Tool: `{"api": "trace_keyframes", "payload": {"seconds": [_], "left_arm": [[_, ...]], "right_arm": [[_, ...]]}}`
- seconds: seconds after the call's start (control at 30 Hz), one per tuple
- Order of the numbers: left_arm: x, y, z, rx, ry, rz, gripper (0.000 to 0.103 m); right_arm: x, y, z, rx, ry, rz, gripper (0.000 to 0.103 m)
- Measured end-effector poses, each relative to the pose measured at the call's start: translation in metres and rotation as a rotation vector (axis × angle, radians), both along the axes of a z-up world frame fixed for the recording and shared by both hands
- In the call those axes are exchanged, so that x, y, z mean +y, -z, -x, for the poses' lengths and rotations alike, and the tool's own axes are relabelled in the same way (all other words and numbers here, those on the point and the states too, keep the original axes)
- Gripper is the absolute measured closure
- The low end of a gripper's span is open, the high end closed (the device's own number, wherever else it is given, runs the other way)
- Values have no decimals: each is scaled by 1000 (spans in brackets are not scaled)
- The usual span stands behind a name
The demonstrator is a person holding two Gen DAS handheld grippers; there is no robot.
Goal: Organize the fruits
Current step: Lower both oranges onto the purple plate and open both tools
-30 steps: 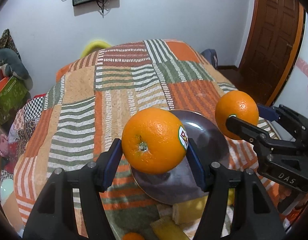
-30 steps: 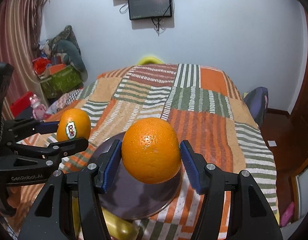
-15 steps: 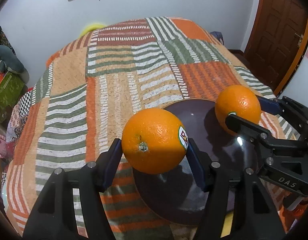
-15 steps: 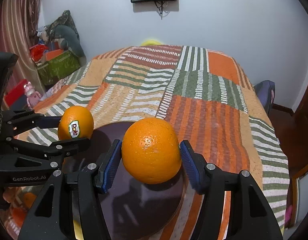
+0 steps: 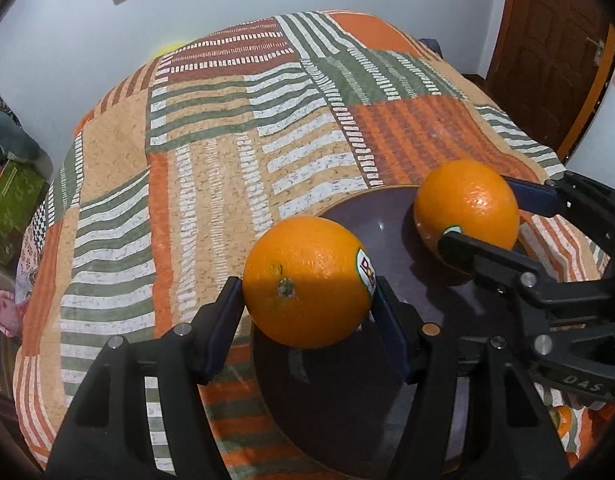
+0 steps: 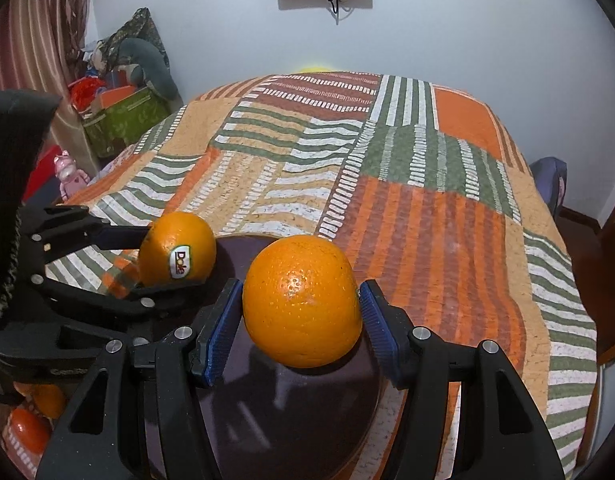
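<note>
two oranges, the stickered orange (image 5: pixel 309 282) in the left gripper (image 5: pixel 309 308) and the plain orange (image 6: pixel 301 300) in the right gripper (image 6: pixel 301 316), were clamped in jaws above the dark plate (image 5: pixel 391 216) on the bed, where an early release might have rolled either off its rim.

bare quilt (image 5: pixel 211 168) beyond, plate (image 5: pixel 347 408) beneath tongs

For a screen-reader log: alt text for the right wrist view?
The right gripper holds an orange above a dark plate on a patchwork bedspread. At left, the left gripper holds a Dole-stickered orange.
</note>
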State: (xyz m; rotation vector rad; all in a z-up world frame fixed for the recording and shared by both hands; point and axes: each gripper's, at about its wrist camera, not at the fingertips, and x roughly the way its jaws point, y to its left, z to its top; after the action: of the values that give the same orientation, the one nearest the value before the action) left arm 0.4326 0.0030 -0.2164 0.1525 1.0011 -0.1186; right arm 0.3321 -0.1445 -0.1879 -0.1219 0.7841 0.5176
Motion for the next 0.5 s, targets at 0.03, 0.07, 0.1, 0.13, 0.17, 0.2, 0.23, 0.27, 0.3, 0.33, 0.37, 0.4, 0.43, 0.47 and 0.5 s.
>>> {"api": "trace_keyframes", "payload": {"seconds": [0.03, 0.07, 0.1, 0.13, 0.17, 0.2, 0.23, 0.27, 0.3, 0.33, 0.37, 0.4, 0.43, 0.47, 0.5], "left_arm": [[-2, 1, 0, -4, 6, -12, 39], [-3, 2, -1, -6, 9, -19, 39], [-4, 2, 0, -9, 14, -28, 39], [-5, 2, 0, -10, 19, -39, 39], [-6, 2, 0, -8, 23, -47, 39], [-6, 2, 1, -4, 25, -52, 39], [-7, 2, 1, 0, 27, -52, 38], [-7, 2, 2, 4, 29, -50, 38], [-6, 2, 2, 8, 31, -46, 38], [-6, 2, 3, 10, 33, -40, 38], [-5, 2, 4, 12, 35, -32, 38], [-4, 2, 5, 11, 35, -26, 38], [-4, 1, 6, 11, 34, -21, 38], [-3, 1, 7, 10, 32, -14, 38], [-2, -1, 9, 3, 31, -5, 38]], "right_arm": [[0, 1, -1, 8, 0, 0, 47], [0, 2, -2, 13, -2, 3, 47], [0, 2, -2, 15, -6, 7, 46], [1, 1, -2, 18, -12, 16, 46], [1, 1, -3, 21, -14, 21, 46], [1, 1, -3, 25, -14, 22, 46], [2, 1, -3, 27, -15, 23, 46], [2, 1, -2, 26, -17, 27, 46], [1, 1, -2, 20, -15, 30, 46], [0, -1, 0, 9, -14, 25, 45], [-1, -3, 2, 3, -14, 18, 40], [-3, -6, 3, -4, -11, 10, 36], [-4, -8, 5, -14, -8, 3, 32], [-5, -11, 7, -27, -6, 1, 32], [-6, -14, 9, -39, -6, 5, 32]]}}
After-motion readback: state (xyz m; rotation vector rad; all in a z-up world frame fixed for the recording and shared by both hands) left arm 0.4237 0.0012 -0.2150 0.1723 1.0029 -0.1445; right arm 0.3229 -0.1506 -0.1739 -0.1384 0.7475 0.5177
